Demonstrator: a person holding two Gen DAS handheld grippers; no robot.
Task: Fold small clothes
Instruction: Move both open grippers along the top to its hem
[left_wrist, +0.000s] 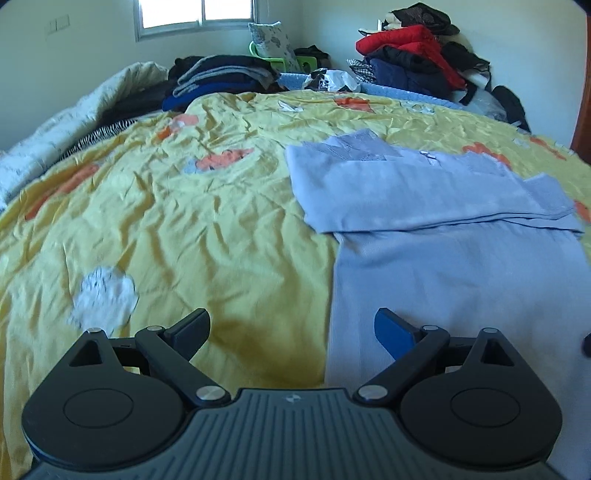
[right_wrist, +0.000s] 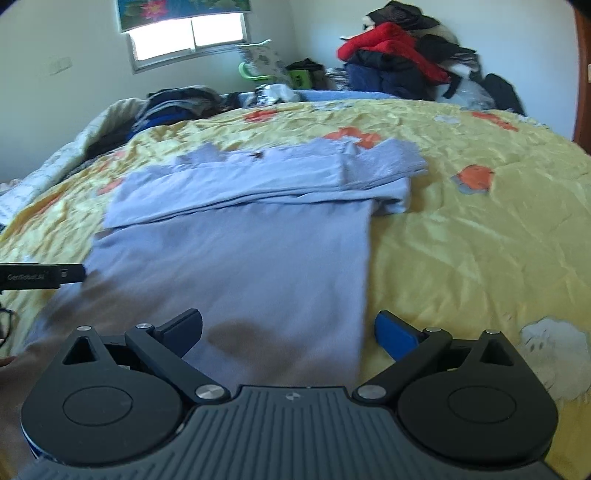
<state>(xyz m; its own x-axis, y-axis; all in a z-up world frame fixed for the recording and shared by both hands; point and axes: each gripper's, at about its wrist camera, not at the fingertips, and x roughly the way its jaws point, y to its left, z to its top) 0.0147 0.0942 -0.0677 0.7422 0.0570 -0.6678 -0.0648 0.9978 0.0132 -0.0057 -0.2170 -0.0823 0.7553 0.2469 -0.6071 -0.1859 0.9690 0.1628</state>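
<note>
A light blue garment (left_wrist: 443, 236) lies flat on the yellow bedspread (left_wrist: 184, 206), its far part folded over into a band across the top. In the left wrist view my left gripper (left_wrist: 291, 328) is open and empty over the garment's near left edge. In the right wrist view the garment (right_wrist: 236, 236) fills the middle. My right gripper (right_wrist: 288, 328) is open and empty over its near right edge. The left gripper's tip (right_wrist: 55, 275) shows at the left edge of that view.
Folded dark clothes (left_wrist: 221, 77) are stacked at the far left of the bed. A heap of red and dark jackets (left_wrist: 417, 55) sits at the far right corner. A pale quilt (left_wrist: 55, 122) is bunched along the left side. A window (left_wrist: 195, 14) is behind.
</note>
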